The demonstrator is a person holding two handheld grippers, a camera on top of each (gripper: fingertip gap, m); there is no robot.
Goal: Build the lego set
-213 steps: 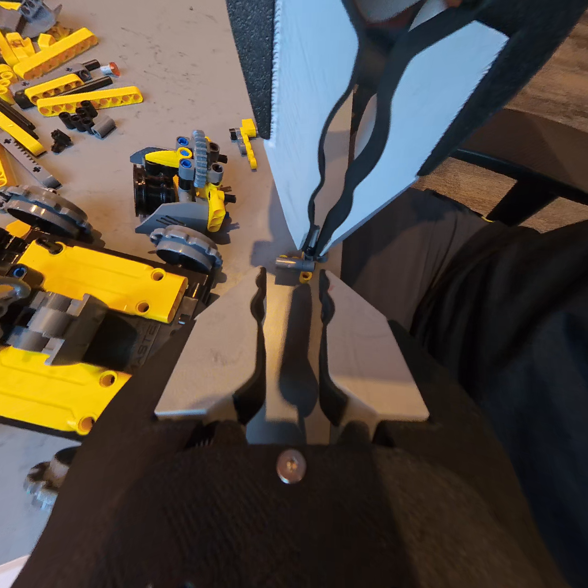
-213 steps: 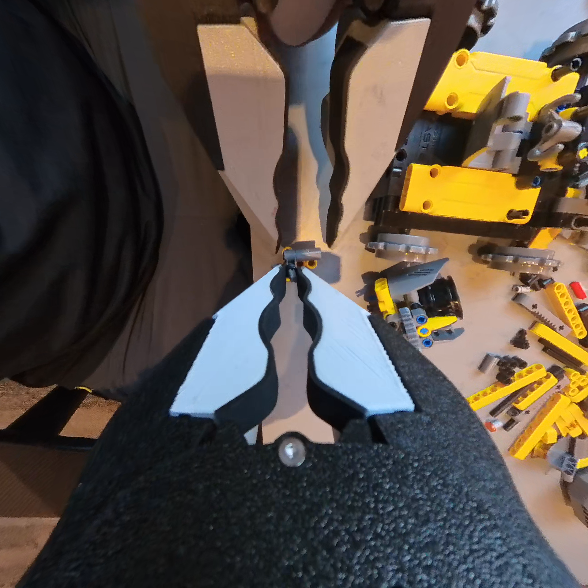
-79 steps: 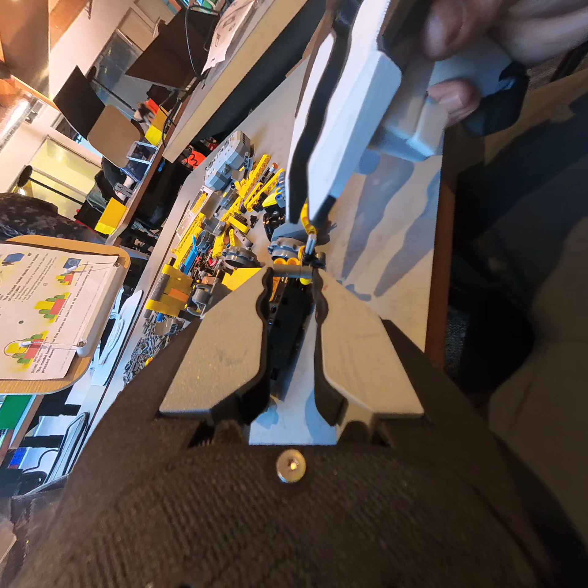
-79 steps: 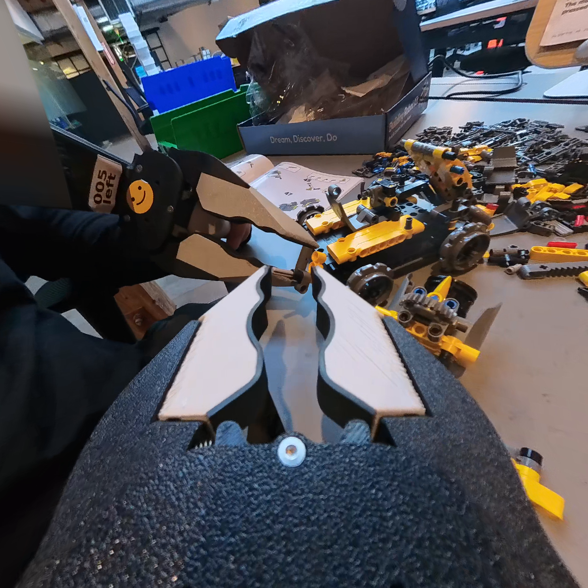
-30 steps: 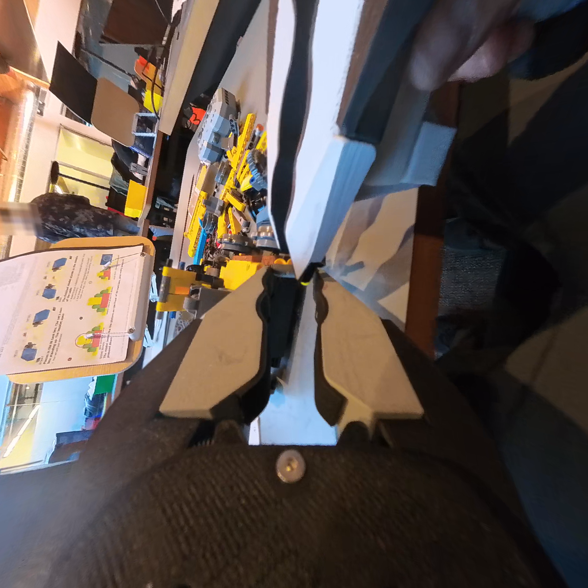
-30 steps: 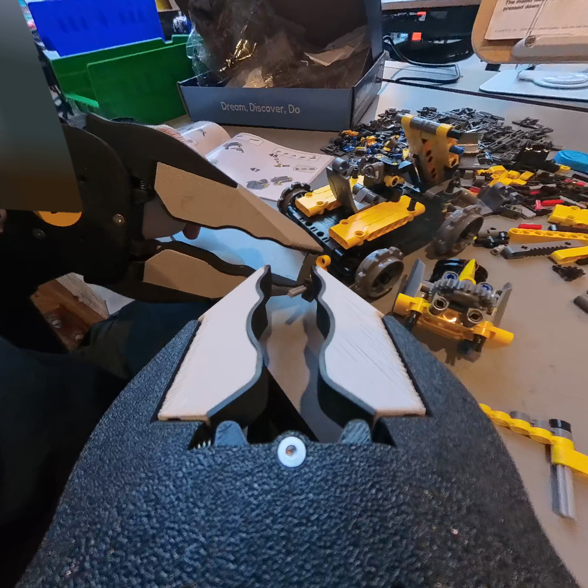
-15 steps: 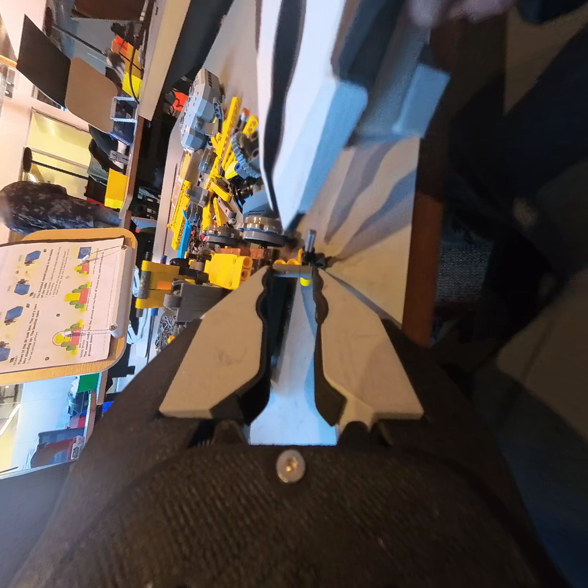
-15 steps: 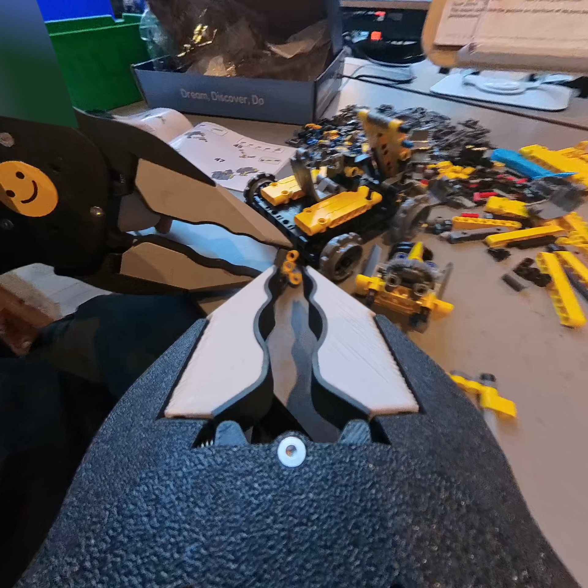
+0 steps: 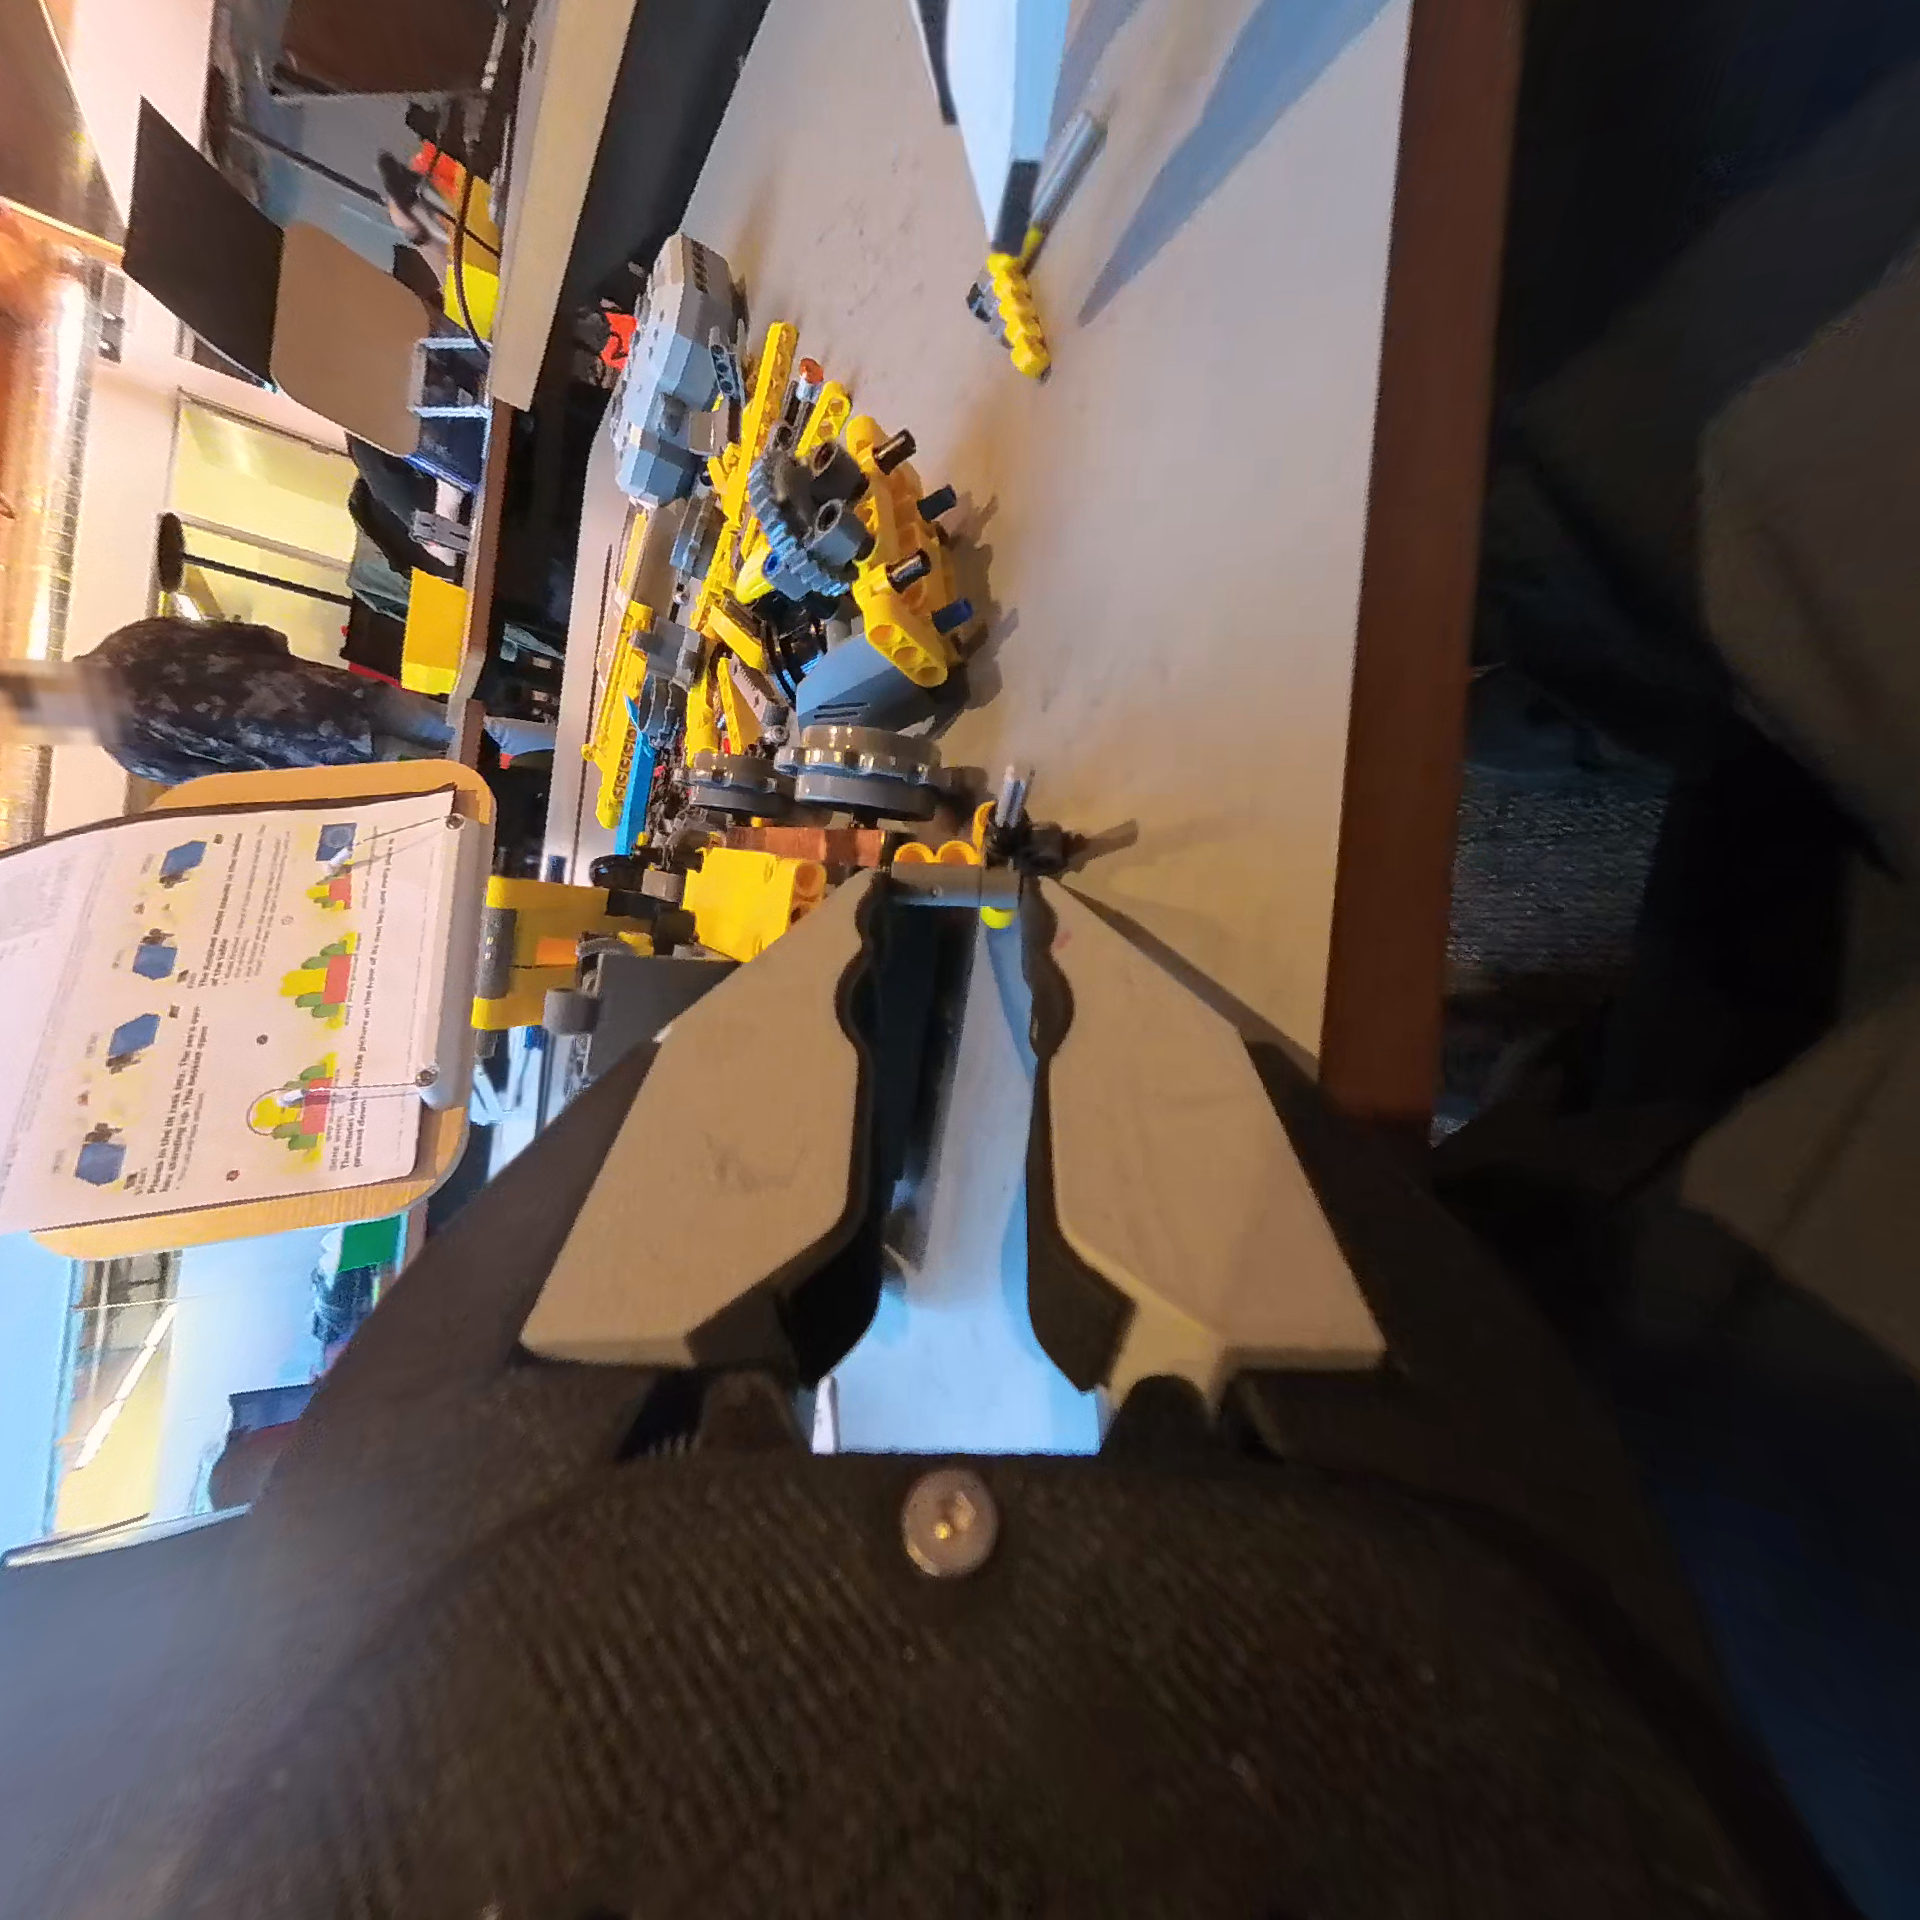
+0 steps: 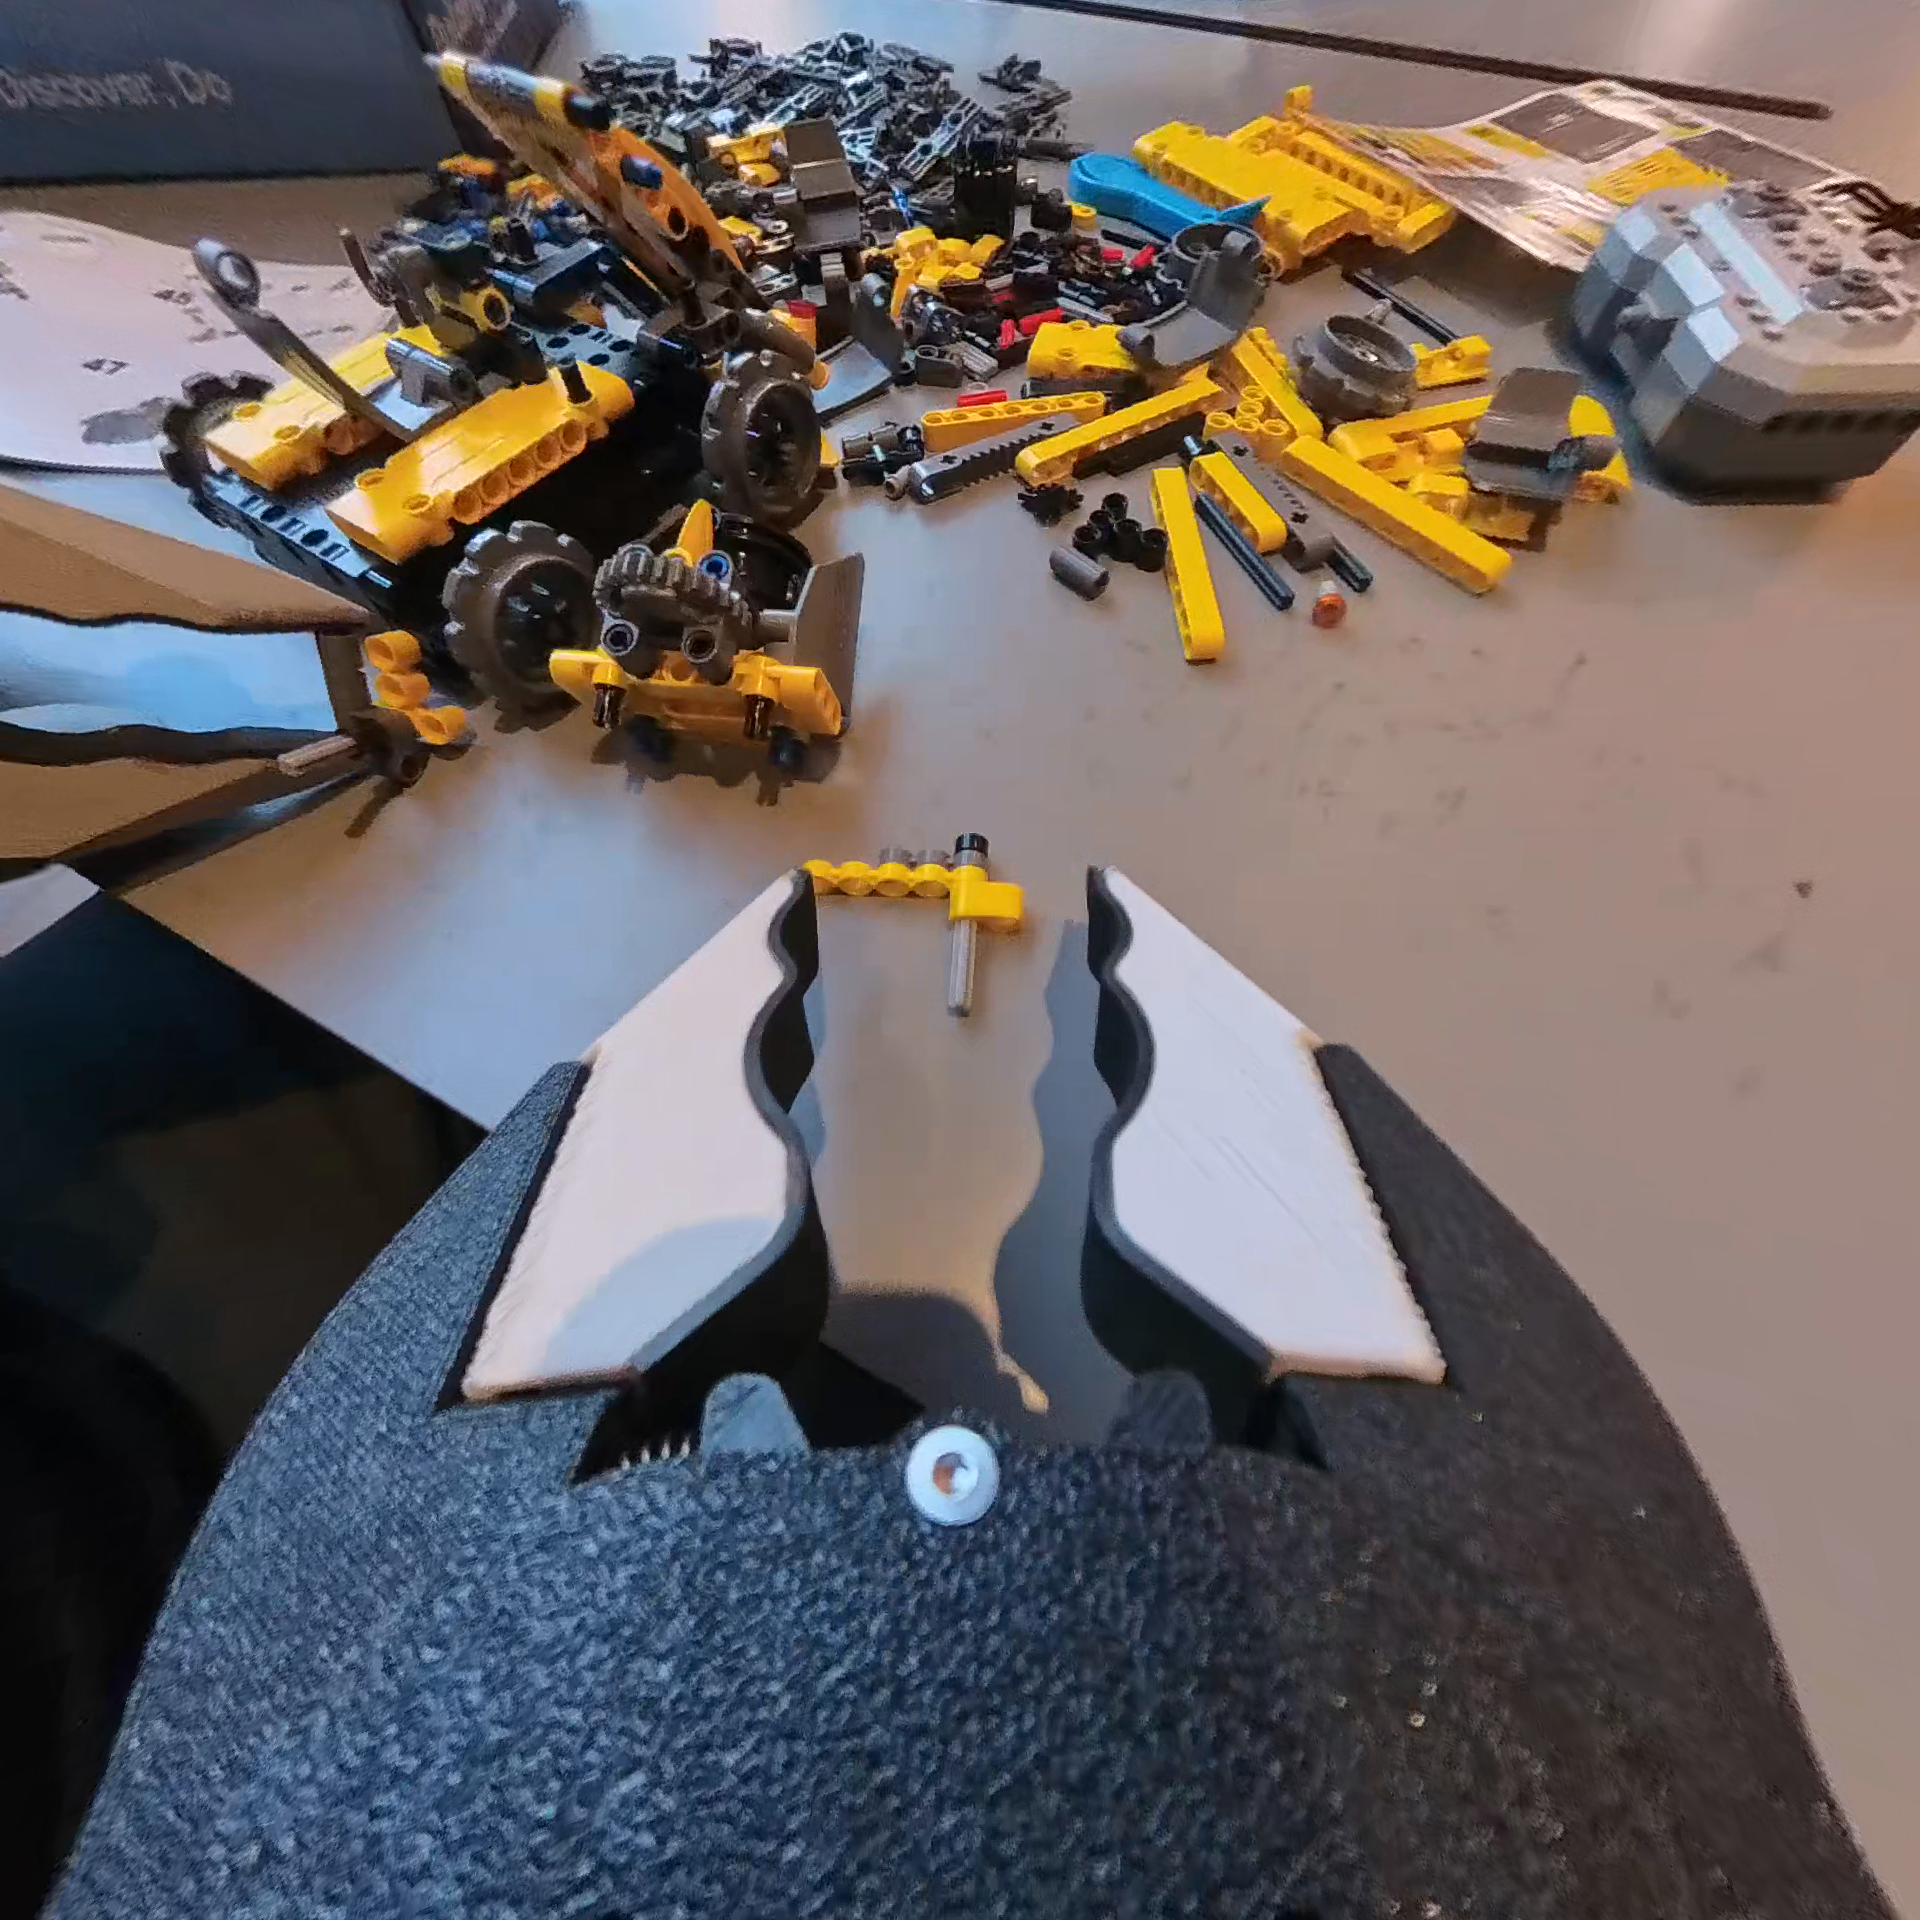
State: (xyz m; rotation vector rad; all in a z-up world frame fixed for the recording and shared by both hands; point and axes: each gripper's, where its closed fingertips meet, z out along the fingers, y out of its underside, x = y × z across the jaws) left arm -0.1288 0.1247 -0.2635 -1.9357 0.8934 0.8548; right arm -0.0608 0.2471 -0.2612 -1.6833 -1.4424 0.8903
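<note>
The left hand-held gripper (image 9: pixel 951 896) pinches a small grey pin piece (image 9: pixel 954 885). The right hand-held gripper (image 10: pixel 948 896) is spread wide with nothing in it. A light, stiff yellow piece (image 10: pixel 914 885) lies just ahead on the counter (image 10: pixel 1351 831); its grey rod looks easy to pinch.

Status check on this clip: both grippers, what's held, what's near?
Left gripper shut on small grey-and-yellow piece. Right gripper open, empty, over yellow beam with grey axle on table. Nothing between its jaws.

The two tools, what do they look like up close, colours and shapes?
The left tool has two flat grey wedge fingers with wavy black inner edges, set in a black textured body with a silver screw. The right tool is the same shape, but its fingers are white, on a grainy dark grey body.
</note>
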